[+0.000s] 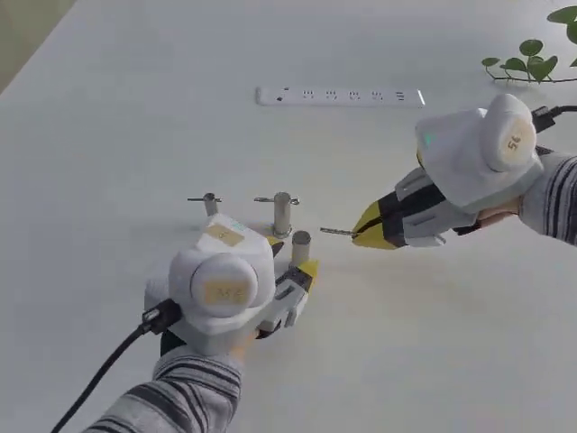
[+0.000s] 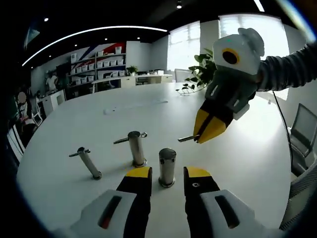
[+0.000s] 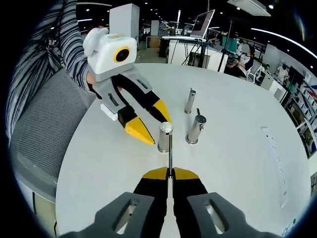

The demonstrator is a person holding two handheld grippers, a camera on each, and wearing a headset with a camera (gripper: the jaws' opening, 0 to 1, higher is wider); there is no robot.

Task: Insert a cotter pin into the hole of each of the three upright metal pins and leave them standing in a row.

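Though its hole cannot be made out, the bare upright steel pin (image 2: 167, 161) stands between the parted jaws of the left gripper (image 2: 168, 173); the right gripper (image 3: 170, 173) clamps a thin metal cotter pin (image 3: 170, 148), its rear hidden.

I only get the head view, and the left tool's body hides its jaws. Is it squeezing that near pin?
Observer: No. The left gripper view shows the left gripper open, with one jaw on each side of the pin and a gap on both sides.
Operator: And that thin wire in the other tool, is it really held?
Observer: Yes. In the right gripper view the right gripper is shut on the cotter pin, which sticks straight out from between the jaws, lined up with the pin's upper end.
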